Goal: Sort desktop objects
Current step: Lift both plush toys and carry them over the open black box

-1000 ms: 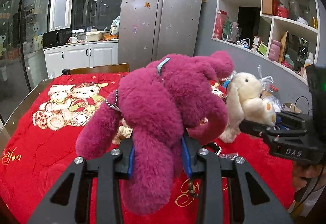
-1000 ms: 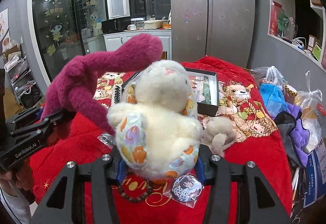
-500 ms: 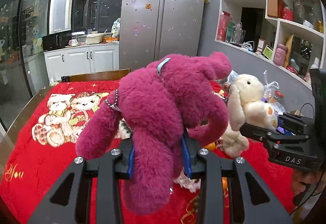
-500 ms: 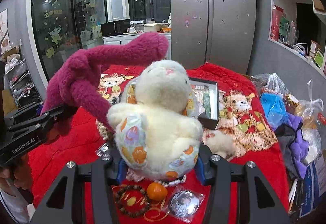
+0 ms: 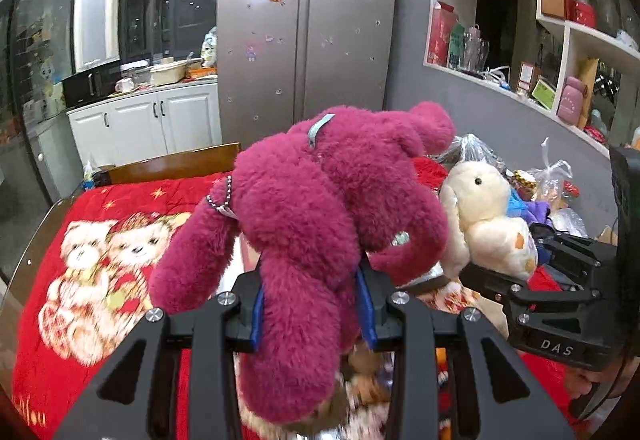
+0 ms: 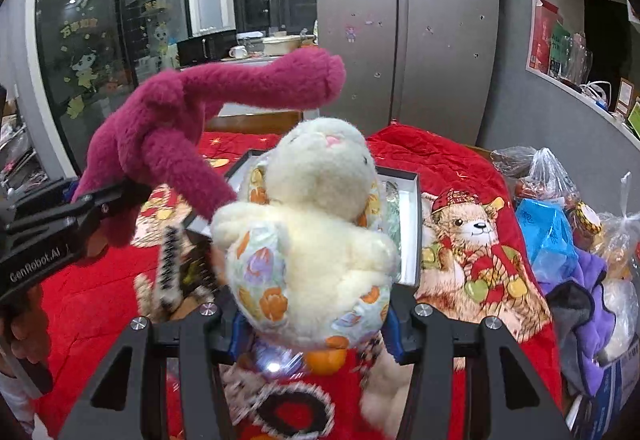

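We hold two plush toys aloft above the counter [image 5: 36, 224], which is draped in a red blanket [image 6: 460, 176] printed with cartoon bears. Our left gripper [image 5: 310, 310] has its jaws pinching the magenta plush bear [image 5: 320, 208] by a dangling limb, the blue pads pressed into the fur on both sides; the toy's body rises ahead of the camera, with a small ball chain [image 5: 219, 202] and a pale blue loop [image 5: 318, 130] on it. Our right gripper [image 6: 314, 324] has its jaws clamped around the lower body of the cream plush rabbit [image 6: 316, 224], which wears a floral-print garment and faces upward. In the right wrist view, the magenta bear's long arm reaches over the rabbit's head, and one of its limbs touches the rabbit's shoulder. Below the rabbit lie an open shallow box [image 6: 408, 224], an orange ball [image 6: 325, 360] and a dark bead bracelet [image 6: 292, 416], partly blurred. Plastic bags [image 6: 548, 176] and a purple cloth [image 6: 588, 280] crowd the counter's right edge. A steel fridge [image 5: 304, 28] stands behind.
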Demonstrator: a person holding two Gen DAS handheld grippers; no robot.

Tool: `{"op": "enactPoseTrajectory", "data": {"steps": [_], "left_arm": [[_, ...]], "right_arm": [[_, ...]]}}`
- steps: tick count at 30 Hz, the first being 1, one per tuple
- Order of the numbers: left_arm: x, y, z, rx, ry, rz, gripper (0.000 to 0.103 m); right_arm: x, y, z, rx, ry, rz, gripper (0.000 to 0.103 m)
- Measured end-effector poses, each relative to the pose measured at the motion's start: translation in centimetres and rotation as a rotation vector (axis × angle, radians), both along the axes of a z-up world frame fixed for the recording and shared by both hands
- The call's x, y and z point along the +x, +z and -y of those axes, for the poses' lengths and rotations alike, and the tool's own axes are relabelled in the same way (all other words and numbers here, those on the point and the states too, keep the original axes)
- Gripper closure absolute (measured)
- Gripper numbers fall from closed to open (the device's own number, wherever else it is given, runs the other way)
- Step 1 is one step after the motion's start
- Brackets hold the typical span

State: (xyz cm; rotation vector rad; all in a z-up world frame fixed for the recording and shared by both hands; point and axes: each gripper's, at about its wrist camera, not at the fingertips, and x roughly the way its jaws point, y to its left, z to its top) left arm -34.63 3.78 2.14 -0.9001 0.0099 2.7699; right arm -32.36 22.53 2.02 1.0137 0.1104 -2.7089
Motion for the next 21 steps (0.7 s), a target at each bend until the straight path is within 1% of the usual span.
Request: {"op": "enactPoseTrajectory", "data": {"steps": [2, 7, 9, 12, 15, 17, 19, 21], "left_arm": [[-2.5, -0.8, -0.7, -0.008, 0.0, 0.013, 0.066], [-7.9, -3.8, -1.5, 0.021, 0.002, 0.077, 0.066], [-9.4, -5.1, -1.6, 0.024, 0.005, 0.095, 0.066], [-10.9, -6.8, -1.7, 0.033, 0.008, 0.102, 0.066], [-11.1, -8.0, -0.8, 0.067, 0.006, 0.079, 0.066], [-11.5, -8.6, -0.8, 0.039, -0.009, 0.091, 0.066], [-11.9, -9.0, -0.4, 0.042, -0.021, 0.094, 0.066], [-12.0, -9.4, 0.0, 0.043, -0.035, 0.106, 0.066]], "right_arm": [[-1.6, -0.3, -0.2, 0.002, -0.014, 0.006, 0.05], [-5.9, -1.4, -0.9, -0.003, -0.046, 0.023, 0.051], [-7.7, -2.1, -1.1, -0.004, -0.056, 0.037, 0.05], [-9.7, -3.4, -1.3, -0.002, -0.066, 0.052, 0.051], [-11.0, -4.4, -1.5, -0.011, -0.071, 0.063, 0.05], [-11.5, -4.9, -1.8, -0.03, -0.074, 0.069, 0.051], [-11.7, -5.3, -2.2, -0.06, -0.084, 0.052, 0.05], [-12.4, -5.9, -1.8, -0.012, -0.084, 0.058, 0.05]]}}
